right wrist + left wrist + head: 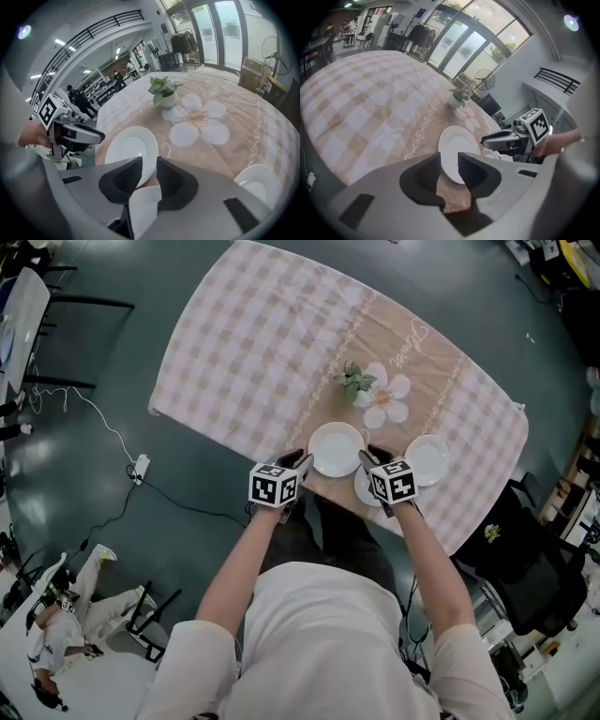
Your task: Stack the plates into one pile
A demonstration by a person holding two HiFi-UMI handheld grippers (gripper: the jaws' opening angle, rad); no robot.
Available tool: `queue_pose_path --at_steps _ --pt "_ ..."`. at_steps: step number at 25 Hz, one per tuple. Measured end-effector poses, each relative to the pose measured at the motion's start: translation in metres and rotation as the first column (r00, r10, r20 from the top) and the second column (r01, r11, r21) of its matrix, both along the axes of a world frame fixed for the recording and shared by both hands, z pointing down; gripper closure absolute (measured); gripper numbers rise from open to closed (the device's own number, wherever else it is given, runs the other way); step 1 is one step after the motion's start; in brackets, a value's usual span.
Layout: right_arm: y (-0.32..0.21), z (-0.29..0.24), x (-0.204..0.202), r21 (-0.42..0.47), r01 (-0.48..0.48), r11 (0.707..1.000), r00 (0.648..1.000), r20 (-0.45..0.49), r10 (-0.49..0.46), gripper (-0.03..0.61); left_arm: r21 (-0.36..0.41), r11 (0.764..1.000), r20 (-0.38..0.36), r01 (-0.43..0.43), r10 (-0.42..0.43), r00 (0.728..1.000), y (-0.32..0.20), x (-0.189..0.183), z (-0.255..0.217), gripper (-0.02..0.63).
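Checked tablecloth (244,352) (script (415,337) unreadable) | three white plates (336,448) | left gripper (449,161), right gripper (149,165): fingers released

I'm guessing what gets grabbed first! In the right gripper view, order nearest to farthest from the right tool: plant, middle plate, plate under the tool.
Right tool:
1. Plate under the tool, directly beneath.
2. Middle plate, just ahead, left.
3. Plant, farther back, centre.

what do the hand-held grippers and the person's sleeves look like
The left hand-held gripper and right hand-held gripper have grey bodies, dark jaw pads and a cube of black-and-white square markers each. The person wears a white short-sleeved shirt.
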State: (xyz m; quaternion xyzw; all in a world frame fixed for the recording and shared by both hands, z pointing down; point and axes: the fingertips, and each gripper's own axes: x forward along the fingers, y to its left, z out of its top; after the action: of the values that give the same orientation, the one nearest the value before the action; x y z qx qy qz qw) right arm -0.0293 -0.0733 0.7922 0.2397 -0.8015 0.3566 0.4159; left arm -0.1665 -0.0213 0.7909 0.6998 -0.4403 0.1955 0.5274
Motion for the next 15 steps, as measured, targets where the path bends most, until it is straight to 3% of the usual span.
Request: queue_pose_path --at_steps 15 --pt "-0.005 0.021 0.001 -0.121 -0.037 0.992 0.999 0.015 0.039 0.468 -0.124 0.992 -0.025 0.034 -0.038 0.999 0.002 0.011 0.03 0.492"
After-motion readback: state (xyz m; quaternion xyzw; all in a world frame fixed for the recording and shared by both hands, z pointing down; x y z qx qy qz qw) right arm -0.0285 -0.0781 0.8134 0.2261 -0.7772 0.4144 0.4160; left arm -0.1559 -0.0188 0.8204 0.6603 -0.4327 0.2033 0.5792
